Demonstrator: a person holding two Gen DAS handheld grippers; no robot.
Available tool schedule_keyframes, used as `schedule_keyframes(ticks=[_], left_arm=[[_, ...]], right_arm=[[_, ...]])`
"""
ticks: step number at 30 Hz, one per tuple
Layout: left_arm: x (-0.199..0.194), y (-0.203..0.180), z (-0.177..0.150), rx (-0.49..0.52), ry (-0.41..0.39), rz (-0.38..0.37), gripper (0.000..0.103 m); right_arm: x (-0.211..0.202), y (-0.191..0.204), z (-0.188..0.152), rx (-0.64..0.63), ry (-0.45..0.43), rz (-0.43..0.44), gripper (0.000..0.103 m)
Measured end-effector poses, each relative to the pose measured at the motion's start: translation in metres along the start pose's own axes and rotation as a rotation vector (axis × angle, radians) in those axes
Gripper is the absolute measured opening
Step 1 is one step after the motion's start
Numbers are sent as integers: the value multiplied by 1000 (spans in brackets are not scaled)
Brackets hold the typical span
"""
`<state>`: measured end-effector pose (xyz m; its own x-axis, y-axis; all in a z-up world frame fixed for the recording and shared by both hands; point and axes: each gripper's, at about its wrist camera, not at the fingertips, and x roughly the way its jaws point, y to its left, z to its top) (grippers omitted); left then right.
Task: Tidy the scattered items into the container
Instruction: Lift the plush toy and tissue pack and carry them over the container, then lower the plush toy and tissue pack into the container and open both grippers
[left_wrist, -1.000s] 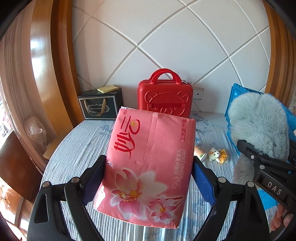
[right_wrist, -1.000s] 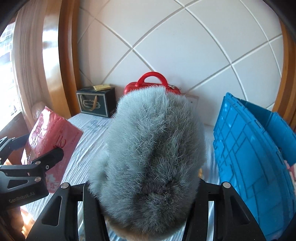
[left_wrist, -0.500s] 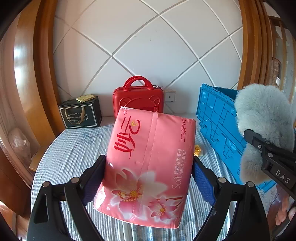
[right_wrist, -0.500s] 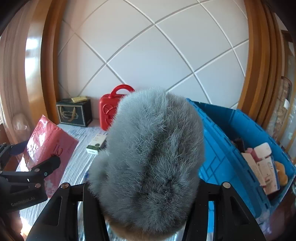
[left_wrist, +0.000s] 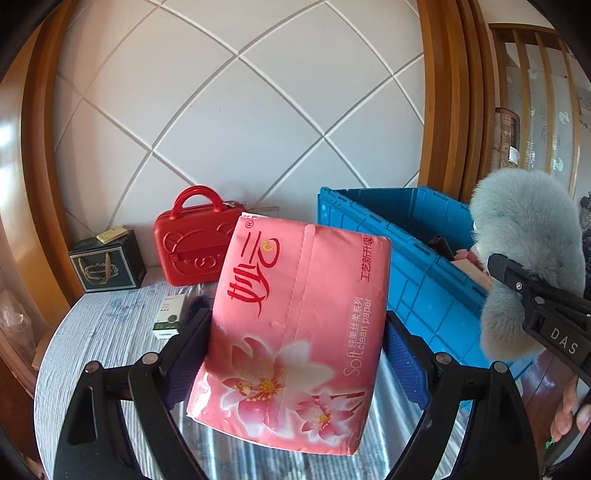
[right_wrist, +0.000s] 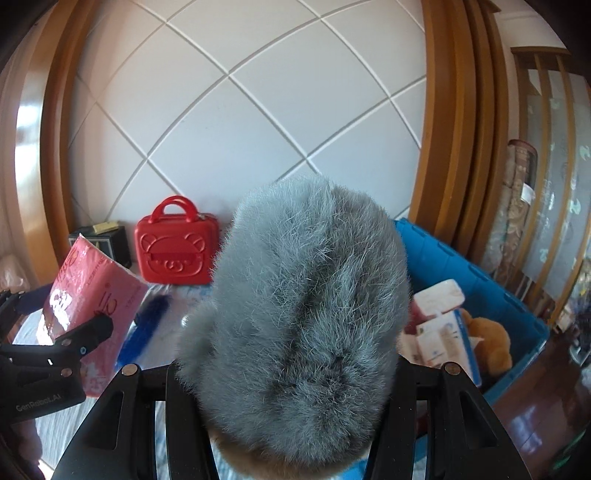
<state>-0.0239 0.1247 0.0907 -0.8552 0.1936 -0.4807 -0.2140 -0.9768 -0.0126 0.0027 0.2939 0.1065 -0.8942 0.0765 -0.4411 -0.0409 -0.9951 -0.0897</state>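
My left gripper (left_wrist: 295, 328) is shut on a pink tissue pack (left_wrist: 299, 317) and holds it above the striped table, left of the blue crate (left_wrist: 417, 266). My right gripper (right_wrist: 295, 354) is shut on a grey furry slipper (right_wrist: 306, 314) and holds it over the crate's near left edge; the slipper also shows in the left wrist view (left_wrist: 524, 236). The blue crate (right_wrist: 517, 306) holds tissue packs (right_wrist: 439, 299) and a brown plush toy (right_wrist: 491, 339). The pink pack shows at the left in the right wrist view (right_wrist: 96, 291).
A red bear-faced case (left_wrist: 195, 240) and a dark gift box (left_wrist: 107, 266) stand at the back by the white quilted wall. A small white and green box (left_wrist: 170, 315) lies on the striped table (left_wrist: 103, 332). A wooden frame and a screen rise on the right.
Both grippers have swung right with their loads. The crate now shows its inside, and the slipper is over its near edge. The small box has come into view.
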Motion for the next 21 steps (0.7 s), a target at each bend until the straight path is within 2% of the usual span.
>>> schedule_keyframes(ticks=[3,6,9,12,16,19,21], left_arm=[[7,-56,16,3,-40,-7,89],[19,-118,30,16,-42,-30,89],[38,-175,40,33,-24,-50,89],[62,-223,42,49,29,-74,89],[84,-268,40,109,60,-10,90],[106,-282,42,96,138,-31,90],[121,-291,39,107,186,-4,90]], right_arm=[[9,-56,4,-3,-19,-4,49],[19,-119,7,4,-17,-10,49],[36,-173,5,-2,13,-14,49],[56,-215,-1,2,55,-12,49],[76,-256,-13,26,99,2,49],[91,-279,-21,41,124,19,49],[100,-289,-25,53,145,36,49]])
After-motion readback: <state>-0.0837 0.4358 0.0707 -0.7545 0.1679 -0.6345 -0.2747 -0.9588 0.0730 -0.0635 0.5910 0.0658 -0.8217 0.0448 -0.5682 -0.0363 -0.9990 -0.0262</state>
